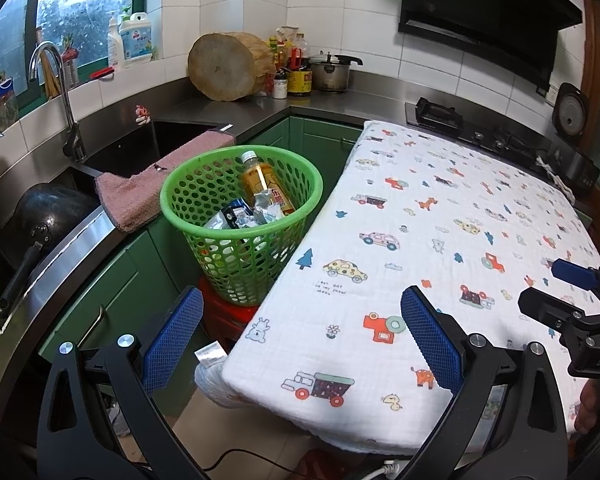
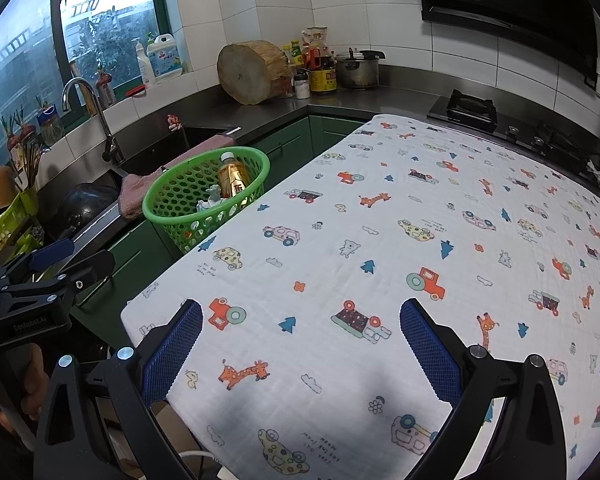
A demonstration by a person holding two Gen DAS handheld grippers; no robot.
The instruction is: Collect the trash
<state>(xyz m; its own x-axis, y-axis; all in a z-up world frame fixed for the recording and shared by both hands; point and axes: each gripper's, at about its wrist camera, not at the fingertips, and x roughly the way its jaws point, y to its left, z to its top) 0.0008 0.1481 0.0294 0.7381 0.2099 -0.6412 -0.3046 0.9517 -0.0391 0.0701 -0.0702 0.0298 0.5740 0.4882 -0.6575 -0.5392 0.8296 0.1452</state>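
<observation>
Both grippers, left gripper (image 1: 302,344) and right gripper (image 2: 300,354), hover released, empty. Trash (bottle (image 1: 264,184), wrappers (image 1: 242,216)) sits in green basket (image 1: 172,200); tablecloth (image 2: 380,240) shows nothing left. Collection apparently complete.

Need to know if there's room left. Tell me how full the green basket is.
Partly full. The basket holds a bottle leaning against its wall and crumpled wrappers; the pile sits below the rim.

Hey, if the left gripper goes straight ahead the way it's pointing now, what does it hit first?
Probably the printed cloth on the table, near its left edge; the left gripper is open and empty. The green basket sits just left of that line, though depth is unclear.
</observation>
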